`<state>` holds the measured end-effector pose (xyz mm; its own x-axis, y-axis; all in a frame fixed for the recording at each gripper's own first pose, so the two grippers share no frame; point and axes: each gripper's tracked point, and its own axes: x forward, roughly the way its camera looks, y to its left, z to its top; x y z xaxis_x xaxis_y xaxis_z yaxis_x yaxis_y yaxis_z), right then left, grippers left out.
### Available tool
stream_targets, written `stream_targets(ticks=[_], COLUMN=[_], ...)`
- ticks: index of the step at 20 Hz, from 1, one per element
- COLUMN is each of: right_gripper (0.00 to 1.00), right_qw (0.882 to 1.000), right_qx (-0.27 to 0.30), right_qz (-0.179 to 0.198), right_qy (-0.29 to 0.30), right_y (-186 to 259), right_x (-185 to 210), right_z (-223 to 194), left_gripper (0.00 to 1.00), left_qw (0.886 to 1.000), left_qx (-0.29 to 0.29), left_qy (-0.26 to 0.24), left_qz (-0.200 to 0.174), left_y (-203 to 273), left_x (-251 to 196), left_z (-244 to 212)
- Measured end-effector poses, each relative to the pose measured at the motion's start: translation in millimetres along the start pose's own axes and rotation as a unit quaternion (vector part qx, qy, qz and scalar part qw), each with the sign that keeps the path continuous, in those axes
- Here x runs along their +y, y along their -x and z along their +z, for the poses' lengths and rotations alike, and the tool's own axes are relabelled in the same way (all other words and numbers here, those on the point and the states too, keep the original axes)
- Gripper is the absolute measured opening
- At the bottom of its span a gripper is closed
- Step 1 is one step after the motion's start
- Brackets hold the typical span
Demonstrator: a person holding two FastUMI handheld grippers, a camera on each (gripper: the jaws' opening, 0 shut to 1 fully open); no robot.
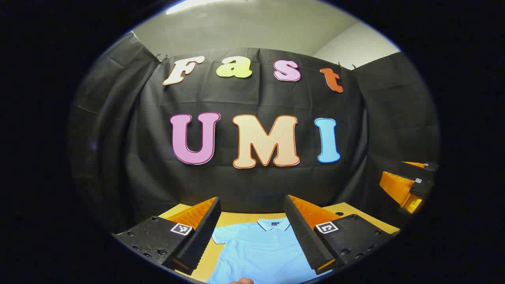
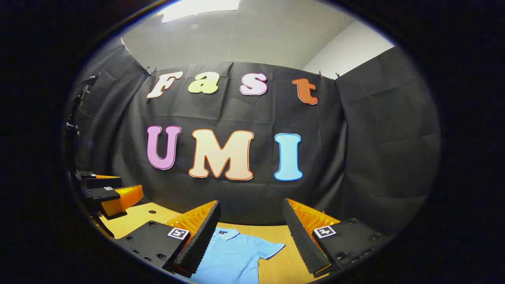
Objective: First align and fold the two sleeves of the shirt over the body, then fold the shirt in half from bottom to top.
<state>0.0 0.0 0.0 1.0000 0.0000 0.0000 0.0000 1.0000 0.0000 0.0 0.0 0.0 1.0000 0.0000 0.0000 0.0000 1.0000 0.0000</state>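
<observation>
A light blue polo shirt (image 1: 258, 248) lies flat on the wooden table (image 1: 236, 217), collar toward the far wall. My left gripper (image 1: 252, 227) hangs above it, open, nothing between its fingers; the collar and left sleeve show through the gap. In the right gripper view the same shirt (image 2: 232, 256) shows with one short sleeve (image 2: 270, 247) spread to the side. My right gripper (image 2: 250, 232) is open and held above the shirt. Each gripper appears at the edge of the other's view: the right gripper (image 1: 408, 187) and the left gripper (image 2: 108, 195).
The table (image 2: 134, 219) runs back to the black cloth wall (image 1: 252, 185), which closes the booth behind and at both sides. A small dark hole (image 2: 152, 212) marks the tabletop on the left. A bit of a hand (image 1: 241, 281) shows at the bottom edge.
</observation>
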Motion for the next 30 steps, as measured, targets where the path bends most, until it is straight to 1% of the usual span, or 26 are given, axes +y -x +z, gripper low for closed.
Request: stream_targets(ticks=[1,4,6,7,8,10,11,13,17,18,20,25,27,29,30], right_gripper=[1.0,0.96,1.0,0.98,1.0,0.98,1.0,0.98,0.98,1.0,0.98,0.99,0.99,0.99,0.99], right_qw=[1.0,1.0,1.0,1.0,1.0,1.0,1.0,1.0,0.999,0.999,0.999,0.996,0.994,0.992,0.991], right_qx=[0.001,0.003,0.004,0.006,0.009,0.013,0.013,0.013,0.016,0.019,0.028,0.07,0.086,0.104,0.111], right_qz=[0.001,0.003,0.004,0.004,0.004,0.002,0.0,-0.001,-0.005,-0.007,-0.014,-0.033,-0.045,-0.048,-0.05], right_qy=[0.0,0.005,0.008,0.008,0.007,0.008,0.009,0.012,0.027,0.03,0.036,0.049,0.058,0.059,0.058], right_y=[0.8,-1.5,-2.7,-3.0,-4.2,-6.7,-8.3,-11.3,-26.5,-31.9,-46.2,-87.1,-106.2,-124.9,-133.7], right_x=[0.9,3.5,3.9,3.4,3.6,1.9,0.4,0.5,-5.5,-7.4,-14.2,-34.6,-44.6,-50.0,-52.5], right_z=[-0.4,-1.6,-1.2,-3.2,-5.4,-7.5,-8.4,-9.6,-18.1,-22.0,-35.5,-86.5,-107.9,-128.6,-139.7], left_gripper=[0.97,0.97,0.97,0.96,0.97,0.97,0.97,0.97,0.97,0.97,0.96,0.97,0.97,0.96,0.99], left_qw=[1.0,1.0,1.0,1.0,1.0,1.0,1.0,1.0,1.0,1.0,1.0,1.0,1.0,1.0,1.0], left_qx=[-0.001,-0.004,-0.005,-0.005,-0.005,-0.003,-0.001,-0.001,0.0,0.0,0.001,0.004,0.005,0.006,0.007], left_qy=[-0.003,0.0,-0.002,-0.003,-0.002,-0.001,-0.001,0.0,0.0,0.0,0.0,-0.003,-0.009,-0.013,-0.015], left_qz=[-0.001,-0.006,-0.005,-0.005,-0.004,-0.004,-0.002,0.0,0.004,0.004,0.005,0.01,0.015,0.023,0.027], left_y=[0.0,-1.0,-2.6,-3.3,-4.6,-5.9,-7.3,-8.8,-15.8,-18.2,-21.7,-34.1,-38.7,-43.2,-45.7], left_x=[-0.1,-2.3,-2.4,-2.2,-1.9,-0.8,0.8,2.4,7.0,7.5,10.6,22.4,29.4,37.8,42.1], left_z=[2.1,2.5,3.3,3.0,3.2,1.1,0.2,-0.8,-2.2,-3.6,-4.7,-5.9,-7.5,-10.2,-11.6])
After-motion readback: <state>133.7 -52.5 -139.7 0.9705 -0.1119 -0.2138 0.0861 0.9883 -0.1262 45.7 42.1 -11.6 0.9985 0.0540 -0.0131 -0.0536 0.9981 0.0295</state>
